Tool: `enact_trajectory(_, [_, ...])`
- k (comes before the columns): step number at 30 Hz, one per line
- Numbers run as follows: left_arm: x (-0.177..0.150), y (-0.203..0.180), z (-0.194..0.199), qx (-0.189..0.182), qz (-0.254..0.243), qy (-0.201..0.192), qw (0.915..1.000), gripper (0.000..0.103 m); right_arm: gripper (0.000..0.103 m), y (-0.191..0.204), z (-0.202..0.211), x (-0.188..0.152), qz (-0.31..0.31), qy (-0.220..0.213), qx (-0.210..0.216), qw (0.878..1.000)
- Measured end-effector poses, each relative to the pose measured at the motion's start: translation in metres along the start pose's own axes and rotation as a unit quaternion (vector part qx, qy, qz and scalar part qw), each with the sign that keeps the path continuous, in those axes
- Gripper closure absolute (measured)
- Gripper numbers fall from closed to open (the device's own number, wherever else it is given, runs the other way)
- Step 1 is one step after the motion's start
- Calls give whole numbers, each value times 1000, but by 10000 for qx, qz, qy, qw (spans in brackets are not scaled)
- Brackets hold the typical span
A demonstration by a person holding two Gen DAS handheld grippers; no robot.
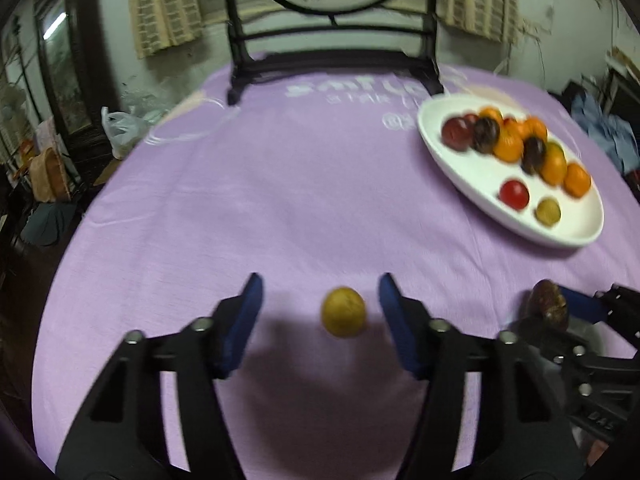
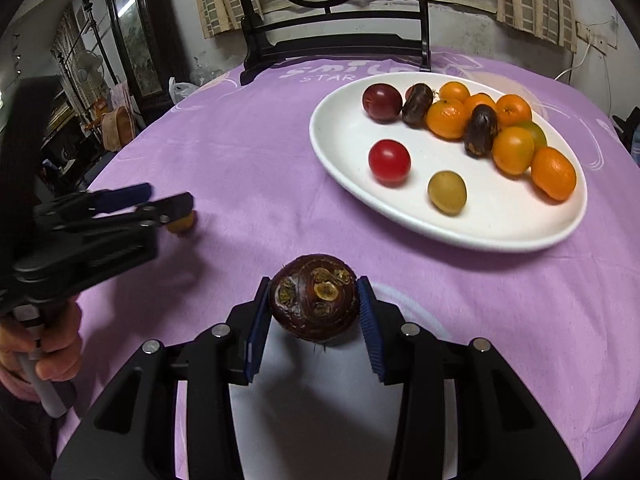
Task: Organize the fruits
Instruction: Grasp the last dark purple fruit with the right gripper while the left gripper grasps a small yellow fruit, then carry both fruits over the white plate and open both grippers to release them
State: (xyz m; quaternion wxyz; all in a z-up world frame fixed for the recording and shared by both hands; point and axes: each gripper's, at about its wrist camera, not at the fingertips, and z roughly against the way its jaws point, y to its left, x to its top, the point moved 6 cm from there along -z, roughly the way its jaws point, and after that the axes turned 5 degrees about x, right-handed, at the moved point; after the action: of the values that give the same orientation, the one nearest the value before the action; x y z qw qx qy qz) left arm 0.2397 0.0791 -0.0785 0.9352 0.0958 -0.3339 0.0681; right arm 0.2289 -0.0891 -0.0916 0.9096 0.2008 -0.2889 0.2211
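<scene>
right claw point(image 2: 314, 306) pinches brown fruit point(image 2: 313, 297) | left view: half-hidden

- The right gripper point(image 2: 313, 312) clamps a dark brown water chestnut point(image 2: 314, 297) (bottom centre).
- White plate point(image 2: 400, 216) of fruit at two o'clock.
- Left gripper point(image 2: 168, 200) at nine o'clock.

Dim indoor light, left view motion-blurred, fisheye-warped edges.
</scene>
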Motion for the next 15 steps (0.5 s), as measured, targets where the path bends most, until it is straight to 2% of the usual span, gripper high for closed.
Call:
enact_trajectory(6, [-10, -4, -16, -14, -63, 284, 9996, 65, 60, 7, 1, -3, 157, 12, 10, 9999])
enact_trajectory(11, [-11, -6, -17, 14, -148, 232, 9996, 69, 60, 8, 3, -3, 239, -6, -28, 9997])
enact_trajectory(14, [-11, -10, -16, -31, -220, 206, 9995, 78, 61, 7, 5, -3, 225, -28, -40, 9997])
enact_trajectory(15, [-11, -12, -16, 25, -273, 180, 9995, 78, 61, 6, 5, -3, 213, -29, -36, 9998])
